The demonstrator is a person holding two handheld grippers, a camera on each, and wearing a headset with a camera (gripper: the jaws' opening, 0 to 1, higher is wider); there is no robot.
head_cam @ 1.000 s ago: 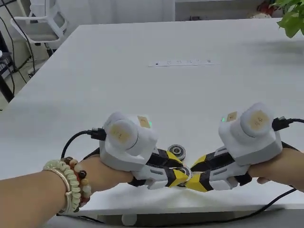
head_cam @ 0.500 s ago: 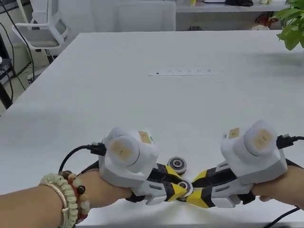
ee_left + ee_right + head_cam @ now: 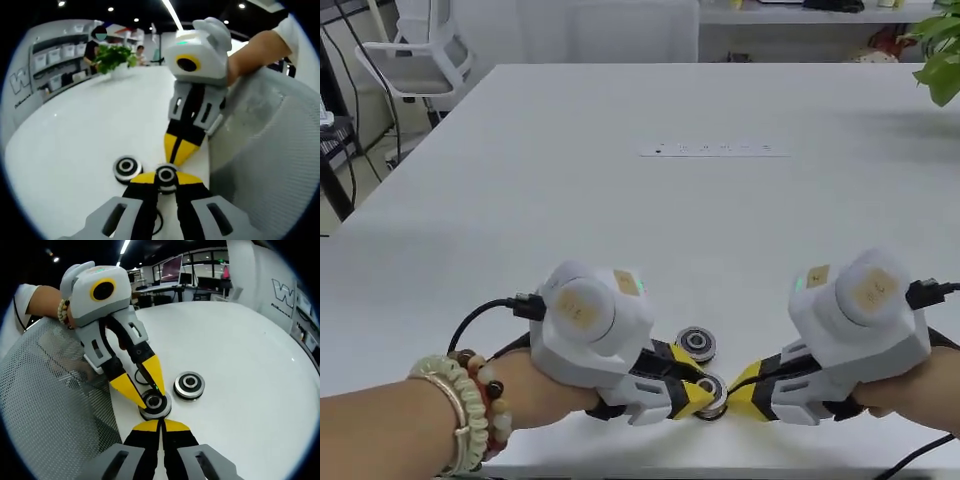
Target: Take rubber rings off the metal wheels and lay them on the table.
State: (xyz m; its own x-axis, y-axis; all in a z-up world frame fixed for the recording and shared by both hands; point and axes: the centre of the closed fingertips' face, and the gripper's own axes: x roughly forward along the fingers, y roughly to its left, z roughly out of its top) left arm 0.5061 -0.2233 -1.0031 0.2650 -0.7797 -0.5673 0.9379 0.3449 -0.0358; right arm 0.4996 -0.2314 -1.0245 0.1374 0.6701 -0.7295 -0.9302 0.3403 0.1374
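One wheel (image 3: 709, 387), axis upright, sits pinched in the left gripper (image 3: 166, 178).

Left gripper (image 3: 166, 179) has its yellow tips pinched on either side of a metal wheel (image 3: 166, 174). A second wheel (image 3: 128, 168) lies flat just left of the tips. The right gripper (image 3: 180, 152) points in from ahead, tips together, touching the pinched wheel. White table (image 3: 90, 130) underneath, mesh chair (image 3: 265, 160) on the right.

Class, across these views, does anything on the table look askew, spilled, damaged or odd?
Nothing stands out. Both wheels lie flat on the table: one wheel between the left gripper's jaws, the other wheel loose beside it.
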